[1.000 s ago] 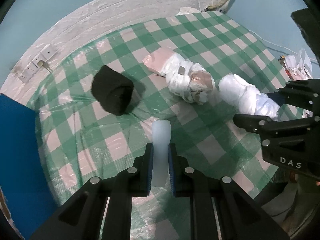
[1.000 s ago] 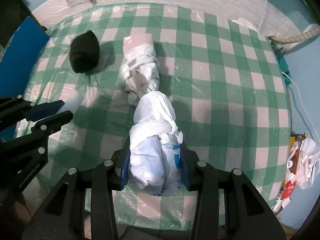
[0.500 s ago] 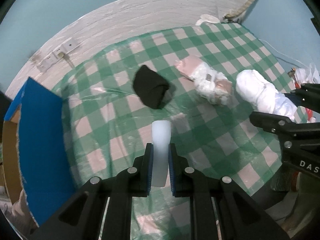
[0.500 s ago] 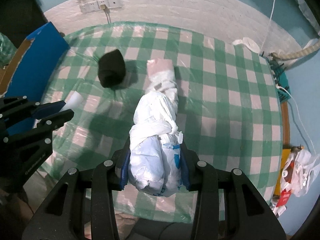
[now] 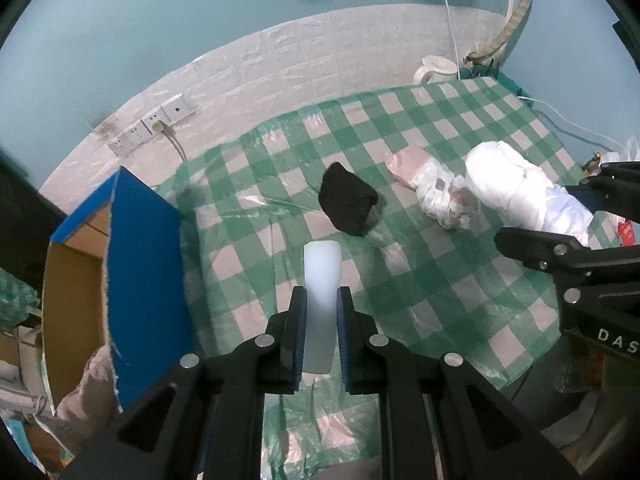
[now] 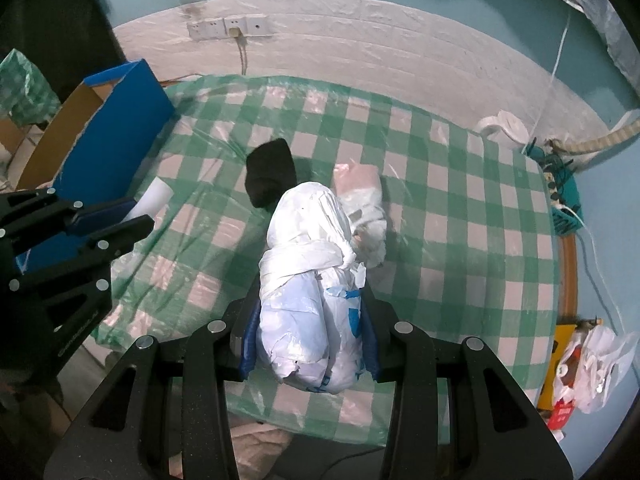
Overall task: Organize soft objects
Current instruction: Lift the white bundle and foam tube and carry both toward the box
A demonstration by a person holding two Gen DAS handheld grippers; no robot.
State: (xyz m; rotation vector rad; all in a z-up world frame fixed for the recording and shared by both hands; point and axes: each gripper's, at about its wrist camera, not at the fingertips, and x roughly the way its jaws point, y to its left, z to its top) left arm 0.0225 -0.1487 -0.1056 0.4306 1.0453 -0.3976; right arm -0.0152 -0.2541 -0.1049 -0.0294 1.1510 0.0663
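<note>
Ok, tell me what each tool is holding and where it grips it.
Left tool: a pale foam block, pinched at its near end. Right tool: a white plastic-wrapped bundle, clamped across its near end.

A green-and-white checked cloth [image 6: 460, 184] under clear plastic covers the surface. Behind it, a white brick-patterned wall strip carries a row of sockets [image 6: 230, 28] with one cord plugged in. At the right edge lies crumpled plastic packaging [image 6: 592, 372], perhaps bags, too small to tell.
</note>
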